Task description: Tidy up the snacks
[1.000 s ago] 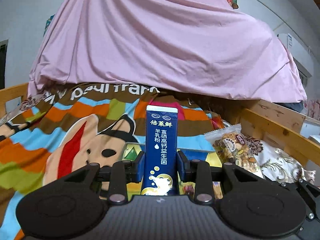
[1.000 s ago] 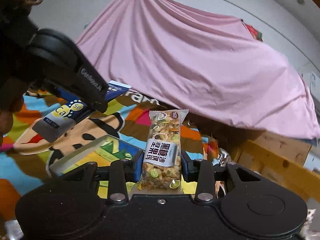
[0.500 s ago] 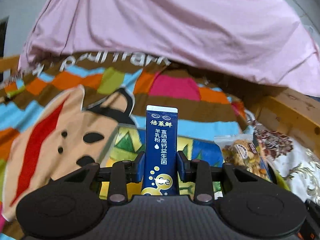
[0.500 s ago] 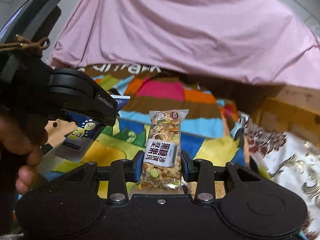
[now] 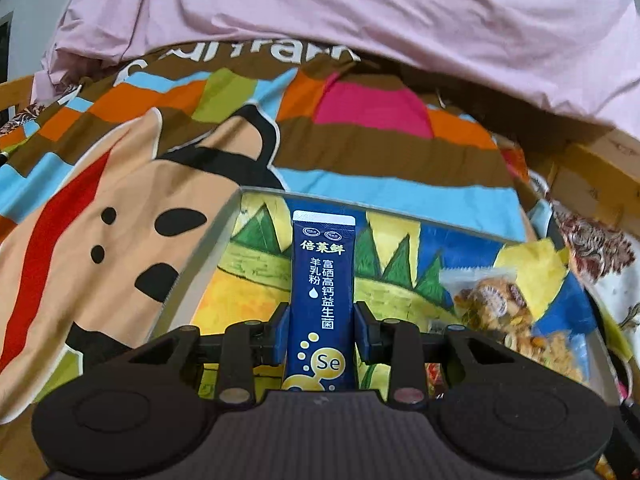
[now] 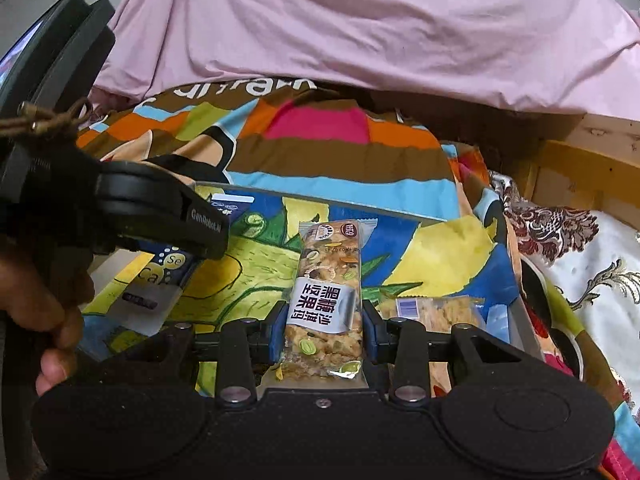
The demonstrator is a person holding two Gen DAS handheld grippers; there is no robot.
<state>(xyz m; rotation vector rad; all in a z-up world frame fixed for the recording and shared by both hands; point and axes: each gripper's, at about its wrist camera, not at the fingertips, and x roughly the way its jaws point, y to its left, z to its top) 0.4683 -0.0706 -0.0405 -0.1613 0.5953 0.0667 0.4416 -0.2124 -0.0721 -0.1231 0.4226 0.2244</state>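
My left gripper [image 5: 321, 330] is shut on a dark blue stick sachet [image 5: 323, 288] with white Chinese print, held upright above a shallow tray [image 5: 224, 224] with a colourful painted bottom. My right gripper [image 6: 325, 330] is shut on a clear-wrapped nut bar [image 6: 330, 296] with a white label, also over the tray [image 6: 360, 206]. In the right wrist view the left gripper's black body [image 6: 160, 216] and the hand [image 6: 44, 304] that holds it fill the left side, with the blue sachet [image 6: 168, 272] beneath. Another nut snack [image 5: 496, 312] lies in the tray's right part.
The tray rests on a striped cartoon blanket [image 5: 120, 208]. A pink sheet [image 5: 360, 20] drapes behind it. A wooden frame [image 6: 580, 172] and a white floral cloth [image 6: 592, 264] are at the right. A second wrapped bar [image 6: 436, 308] lies in the tray near my right gripper.
Both grippers have come down and forward over the tray, each still gripping its snack. The tray now fills more of both views and the pink sheet has moved up.
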